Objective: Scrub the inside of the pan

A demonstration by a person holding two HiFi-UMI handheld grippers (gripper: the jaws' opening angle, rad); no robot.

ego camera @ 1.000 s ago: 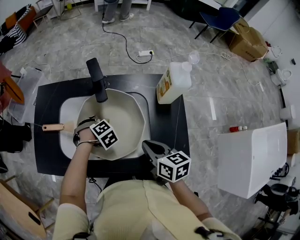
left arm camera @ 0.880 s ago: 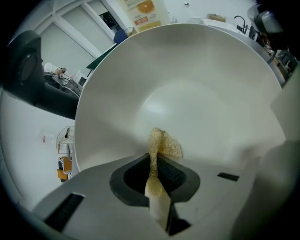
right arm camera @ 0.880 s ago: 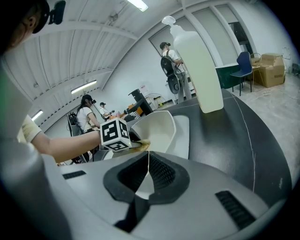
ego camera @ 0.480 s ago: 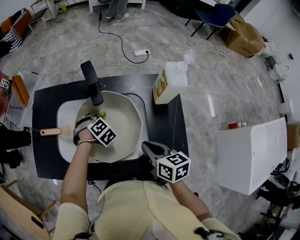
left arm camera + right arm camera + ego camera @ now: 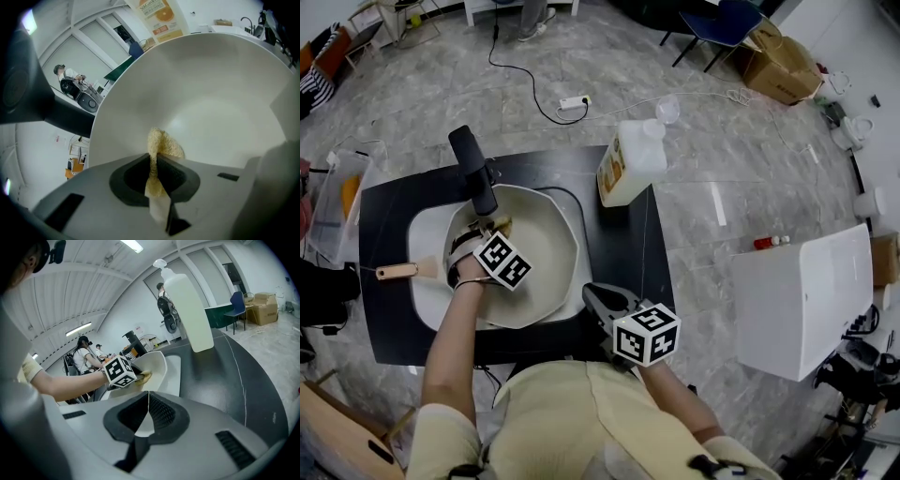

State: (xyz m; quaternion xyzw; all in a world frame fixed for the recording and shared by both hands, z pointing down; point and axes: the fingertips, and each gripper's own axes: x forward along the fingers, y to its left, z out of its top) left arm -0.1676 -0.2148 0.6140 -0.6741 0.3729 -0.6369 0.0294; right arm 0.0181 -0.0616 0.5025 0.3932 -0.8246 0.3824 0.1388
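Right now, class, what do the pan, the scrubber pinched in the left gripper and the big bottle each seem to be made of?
The pan: probably coated metal; smooth, matte cream surface; black handle likely plastic.
The scrubber: sponge or fibrous pad, seemingly; yellowish, porous, crumpled.
The bottle: translucent white plastic, by its cloudy look; orange printed label.

A translucent white plastic jug with an orange label (image 5: 626, 167) is standing at the far right corner of the black tabletop (image 5: 623, 253). A wooden-handled utensil (image 5: 397, 272) is lying near the tabletop's left edge, reaching over the rim of the white basin (image 5: 427, 239). On the grey stone floor (image 5: 750, 187) beyond, a white power strip (image 5: 575, 102) is lying, and a blue chair (image 5: 724, 23) is standing near a brown cardboard box (image 5: 780, 66).
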